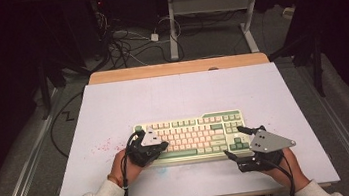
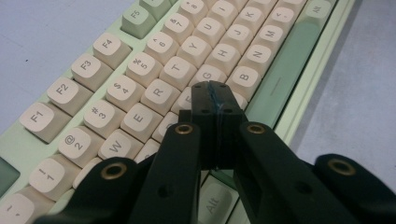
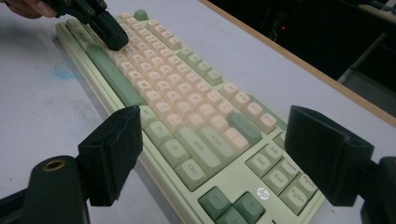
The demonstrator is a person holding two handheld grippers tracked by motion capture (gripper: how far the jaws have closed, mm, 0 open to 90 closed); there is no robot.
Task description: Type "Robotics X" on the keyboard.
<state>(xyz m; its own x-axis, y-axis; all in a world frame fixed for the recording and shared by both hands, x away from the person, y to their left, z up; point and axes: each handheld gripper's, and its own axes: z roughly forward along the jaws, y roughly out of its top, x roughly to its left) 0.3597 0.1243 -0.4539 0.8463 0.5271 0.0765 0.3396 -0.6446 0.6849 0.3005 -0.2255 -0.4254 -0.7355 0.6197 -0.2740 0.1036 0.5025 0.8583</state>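
A cream and green keyboard [image 1: 192, 136] lies on the white tabletop [image 1: 182, 92], near the person's side. My left gripper [image 1: 164, 143] is shut with nothing between its jaws. Its joined tips [image 2: 215, 91] sit over the letter keys [image 2: 159, 70] just below T and G, beside the green space bar [image 2: 280, 70]. Whether the tips press a key I cannot tell. My right gripper [image 1: 233, 141] stands open at the keyboard's right end. Between its wide-apart jaws [image 3: 215, 121] I see the enter, shift and navigation keys [image 3: 187, 107]. Farther off in the right gripper view, the left gripper [image 3: 112, 39] points down onto the keys.
Faint red speckles [image 1: 103, 147] mark the tabletop left of the keyboard, and a blue smudge [image 3: 65, 70] lies by its front edge. A wooden strip [image 1: 179, 67] runs along the far edge. Beyond it are floor cables [image 1: 125, 43] and a desk frame [image 1: 172, 28].
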